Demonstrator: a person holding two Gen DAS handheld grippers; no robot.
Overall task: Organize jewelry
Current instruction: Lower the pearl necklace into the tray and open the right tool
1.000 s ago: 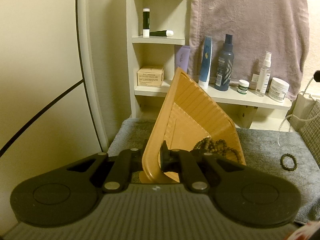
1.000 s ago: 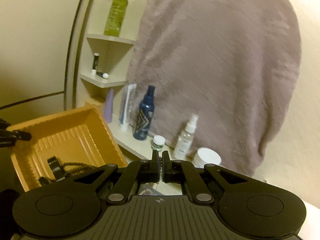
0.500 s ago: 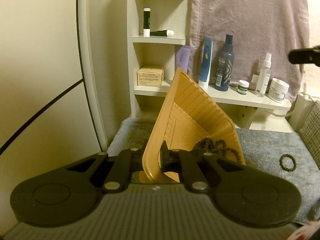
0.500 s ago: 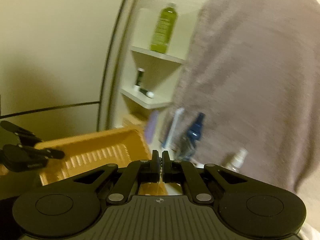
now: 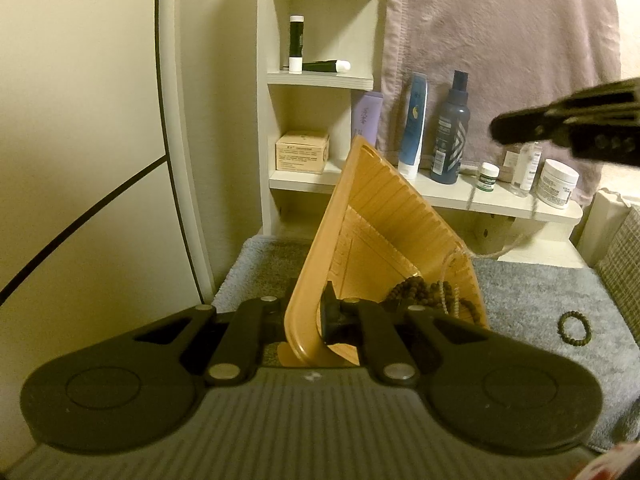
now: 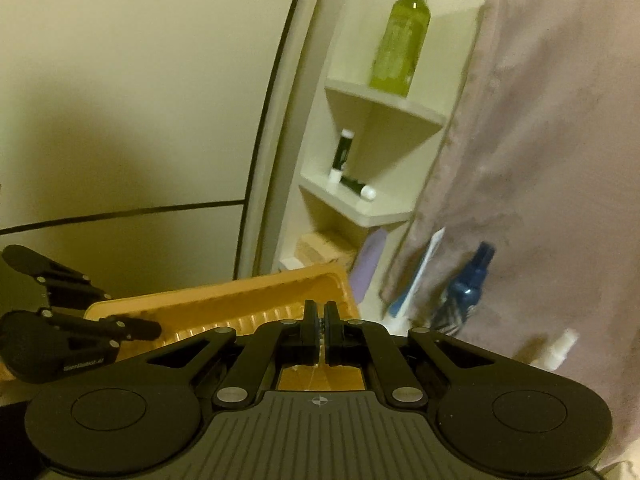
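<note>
My left gripper [image 5: 310, 314] is shut on the near rim of an orange ribbed tray [image 5: 384, 224] and holds it tilted up on a grey mat [image 5: 532, 288]. A dark bead string [image 5: 416, 292] lies in the tray's low corner. My right gripper [image 5: 504, 126] hangs at the upper right, shut on a thin pale necklace [image 5: 447, 284] whose strand drops into the tray. A small dark bead bracelet [image 5: 575, 328] lies on the mat to the right. In the right wrist view, the right gripper [image 6: 320, 314] sits above the tray [image 6: 240, 304], with the left gripper [image 6: 140, 328] at its left edge.
A white corner shelf [image 5: 320, 76] stands behind the tray with tubes and a small box [image 5: 302, 152]. Bottles and jars [image 5: 450, 128] line a low ledge under a hanging mauve towel [image 5: 500, 32]. A pale curved wall panel is on the left.
My right gripper has swung left into the left wrist view and over the tray; the pale necklace strand now trails into the tray. The left gripper and tray have not moved.
</note>
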